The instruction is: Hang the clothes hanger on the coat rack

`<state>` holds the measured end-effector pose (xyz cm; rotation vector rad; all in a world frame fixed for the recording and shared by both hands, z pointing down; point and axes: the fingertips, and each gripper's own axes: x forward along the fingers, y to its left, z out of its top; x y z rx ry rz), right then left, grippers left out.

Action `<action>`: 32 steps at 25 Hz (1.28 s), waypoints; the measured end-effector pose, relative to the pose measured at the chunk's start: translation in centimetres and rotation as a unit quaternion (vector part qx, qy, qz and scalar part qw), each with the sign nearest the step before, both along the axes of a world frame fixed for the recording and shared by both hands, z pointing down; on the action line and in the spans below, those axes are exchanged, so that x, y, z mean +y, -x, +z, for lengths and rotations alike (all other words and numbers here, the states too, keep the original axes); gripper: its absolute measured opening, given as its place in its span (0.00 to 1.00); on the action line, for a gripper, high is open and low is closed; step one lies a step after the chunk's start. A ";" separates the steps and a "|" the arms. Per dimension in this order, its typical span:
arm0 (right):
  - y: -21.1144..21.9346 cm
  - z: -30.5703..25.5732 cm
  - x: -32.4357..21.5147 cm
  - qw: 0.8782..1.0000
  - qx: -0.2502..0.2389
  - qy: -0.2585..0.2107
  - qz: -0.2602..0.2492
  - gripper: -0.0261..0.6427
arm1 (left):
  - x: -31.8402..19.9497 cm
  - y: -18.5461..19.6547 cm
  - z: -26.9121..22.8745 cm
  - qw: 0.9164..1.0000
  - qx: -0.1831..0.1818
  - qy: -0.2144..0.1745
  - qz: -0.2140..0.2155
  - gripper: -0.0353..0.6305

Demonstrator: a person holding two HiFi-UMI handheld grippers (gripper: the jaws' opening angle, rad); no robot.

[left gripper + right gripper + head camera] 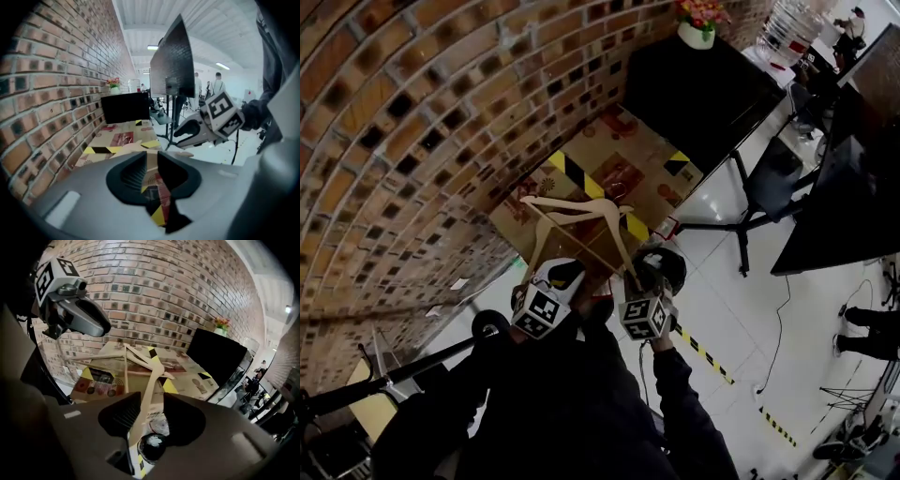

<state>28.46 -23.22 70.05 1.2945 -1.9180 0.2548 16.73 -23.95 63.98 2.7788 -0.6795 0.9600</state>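
Our right gripper [151, 404]: jaws wide astride the hanger [153, 380], ungripped; left gripper [151, 161]: narrow gap, empty. We've hung nothing yet.

- Table [623, 141] topped with printed cardboard [619, 173], crossed by yellow-and-black tape [574, 172].
- Lying flat on top: wooden hanger [572, 204].
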 end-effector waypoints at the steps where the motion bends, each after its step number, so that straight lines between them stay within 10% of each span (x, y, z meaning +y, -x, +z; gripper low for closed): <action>1: -0.1 0.9 -0.9 1.000 -0.004 0.014 -0.003 0.28 | -0.2 0.2 0.4 1.000 -0.001 0.008 -0.005 0.16; 10: 1.0 7.7 -2.3 0.979 -0.093 0.179 0.027 0.31 | -1.1 3.2 1.7 0.998 0.013 0.048 -0.046 0.16; 21: 0.3 9.3 -1.8 0.908 -0.268 0.310 0.089 0.22 | -3.3 4.8 0.9 0.998 0.034 0.042 -0.036 0.16; 27: 1.2 4.9 -1.6 0.903 -0.329 0.261 0.088 0.19 | -4.3 5.7 1.4 0.997 0.046 0.058 -0.033 0.16; 32: 0.6 2.1 -0.8 0.911 -0.331 0.221 0.109 0.19 | -5.7 6.7 3.7 0.977 0.106 0.168 -0.079 0.17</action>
